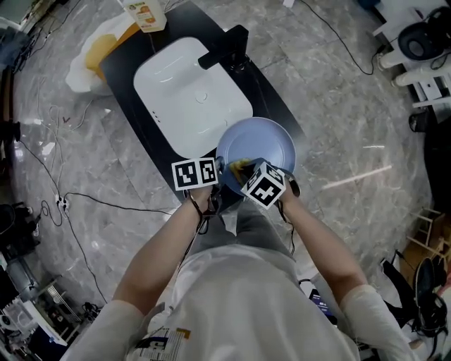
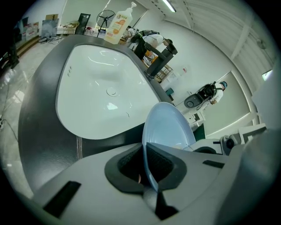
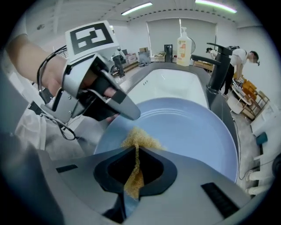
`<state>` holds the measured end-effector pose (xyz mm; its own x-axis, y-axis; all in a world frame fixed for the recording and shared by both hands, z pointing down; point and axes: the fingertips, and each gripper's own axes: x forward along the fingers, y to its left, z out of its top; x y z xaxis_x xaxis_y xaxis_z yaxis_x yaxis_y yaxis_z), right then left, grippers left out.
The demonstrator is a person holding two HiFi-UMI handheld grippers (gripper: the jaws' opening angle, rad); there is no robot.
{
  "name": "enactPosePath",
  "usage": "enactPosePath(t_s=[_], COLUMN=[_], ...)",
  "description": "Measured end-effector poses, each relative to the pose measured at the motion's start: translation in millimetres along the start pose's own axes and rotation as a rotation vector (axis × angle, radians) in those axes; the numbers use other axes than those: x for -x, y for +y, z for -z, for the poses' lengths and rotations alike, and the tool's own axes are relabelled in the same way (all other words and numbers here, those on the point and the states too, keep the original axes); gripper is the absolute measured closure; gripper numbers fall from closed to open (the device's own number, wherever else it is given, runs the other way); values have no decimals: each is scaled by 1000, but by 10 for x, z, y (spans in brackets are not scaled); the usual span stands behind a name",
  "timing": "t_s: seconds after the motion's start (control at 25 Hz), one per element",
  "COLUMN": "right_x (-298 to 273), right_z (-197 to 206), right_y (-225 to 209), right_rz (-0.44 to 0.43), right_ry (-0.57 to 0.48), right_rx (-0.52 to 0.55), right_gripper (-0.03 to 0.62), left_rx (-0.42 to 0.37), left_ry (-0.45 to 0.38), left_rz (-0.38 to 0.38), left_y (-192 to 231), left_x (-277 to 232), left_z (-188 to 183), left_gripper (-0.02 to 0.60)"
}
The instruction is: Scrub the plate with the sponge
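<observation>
**Left gripper**: jaws pressed together on the near-left rim of the plate, whose thin edge is pinched between the dark pads. The plate is judged to be gripped by its rim so that its whole face is left free for scrubbing.

**Right gripper**: jaws closed on the yellow sponge, which is squeezed thin between the pads. Its loose end is splayed against the plate's face, near the rim and just beside the left gripper. The pinch is judged to be tight so that the sponge is not dragged out during rubbing.

**Plate**: pale blue, round and shallow, with no dirt to be made out. It is held in the air, tilted, just to the near right of the basin, over the near-right corner of the countertop. Scrubbing is judged to be under way.

**Surface**: a dark countertop into which a white rounded basin is set. A black faucet is mounted at its far right and a pump bottle is stood at the far edge.

**Room**: grey marbled floor crossed by loose black cables. A white bag with yellow contents is laid at the far left.
</observation>
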<state>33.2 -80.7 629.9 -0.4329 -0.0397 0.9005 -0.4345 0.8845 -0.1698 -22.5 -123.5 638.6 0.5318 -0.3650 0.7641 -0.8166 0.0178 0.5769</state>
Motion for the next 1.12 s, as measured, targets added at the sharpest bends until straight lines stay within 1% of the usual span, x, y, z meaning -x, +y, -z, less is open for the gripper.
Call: enactPosePath(t_s=[0.2,0.32,0.44,0.52,0.6,0.72,0.88,1.0,1.12], right_x=[-39,-5,90,163,231,327,403,391,339], right_z=[-254,-300,-246,-152,-31,222,546,673,691], right_y=[-427,-737,-1051,-1234,-1314,-1249,-949,-599,-172], right_rz=[114,183,257,313,338,322,252,171,68], right_ry=[-29,-46,-48,-31,-1,83,186,207,198], right_rx=[10,-32,-105,-121,-117,-76,-7,31,74], right_gripper=[549,549,549,549,549,549,549,549,548], left_rx=[30,42,48,66,96,127,172,174,176], left_ry=[-22,-35,-55,-62,-63,-68,-82,-85,-71], left_rz=[9,4,-16,-22,-21,-26,-30,-31,-27], left_y=[27,28,37,47,56,55,75,97,90], left_x=[26,26,29,20,21,40,57,57,61], left_z=[15,24,14,17,39,82,77,52,93], left_gripper=[552,552,552,552,552,552,551,549,548])
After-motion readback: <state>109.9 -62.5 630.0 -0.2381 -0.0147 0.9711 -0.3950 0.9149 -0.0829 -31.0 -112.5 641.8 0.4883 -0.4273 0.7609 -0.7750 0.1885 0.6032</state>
